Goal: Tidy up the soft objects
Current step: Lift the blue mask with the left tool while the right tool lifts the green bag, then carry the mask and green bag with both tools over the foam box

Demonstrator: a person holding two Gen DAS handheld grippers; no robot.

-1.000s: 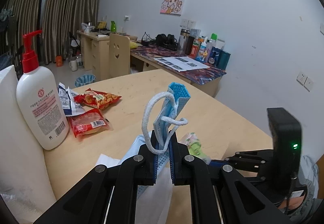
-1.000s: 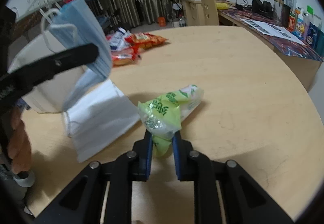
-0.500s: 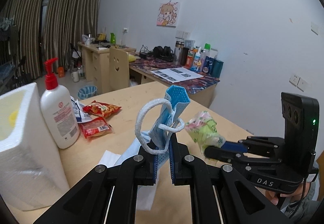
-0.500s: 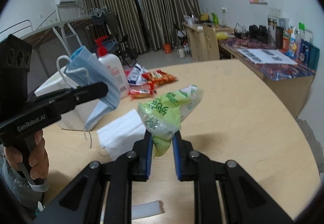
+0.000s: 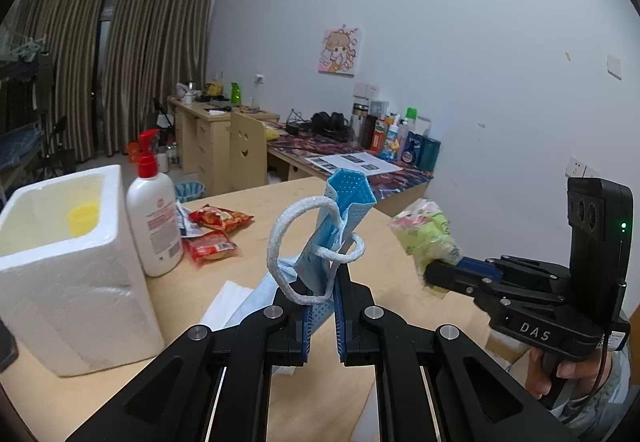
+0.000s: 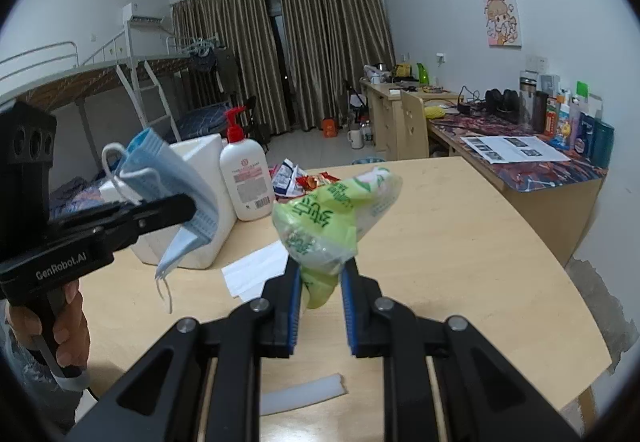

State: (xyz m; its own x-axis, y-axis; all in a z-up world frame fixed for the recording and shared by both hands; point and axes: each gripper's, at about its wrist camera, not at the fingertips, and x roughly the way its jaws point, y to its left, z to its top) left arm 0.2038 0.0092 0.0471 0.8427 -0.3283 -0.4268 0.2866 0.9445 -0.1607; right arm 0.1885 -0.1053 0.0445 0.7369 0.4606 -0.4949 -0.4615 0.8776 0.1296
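Foam box [image 5: 76,262] holding yellow cap [image 5: 83,217], left claw [image 5: 322,316] gripping mask [image 5: 340,230], right claw [image 6: 320,306] gripping tissue pack [image 6: 332,218]

foam box [image 5: 76,274], lotion bottle [image 5: 154,218] crowd left, tabletop [image 6: 460,242] open right

My left gripper [image 5: 322,294] covers the lower part of the blue face mask [image 5: 340,226], and my own fingers [image 5: 280,322] hide most of the white sheet [image 5: 224,306] at six o'clock. The foam box [image 5: 60,282] runs off the frame at nine o'clock. My right gripper [image 6: 318,282] hides the tissue pack's [image 6: 332,218] bottom end; its print is too blurred to read. The lotion bottle's [image 6: 246,182] label is too small to read.
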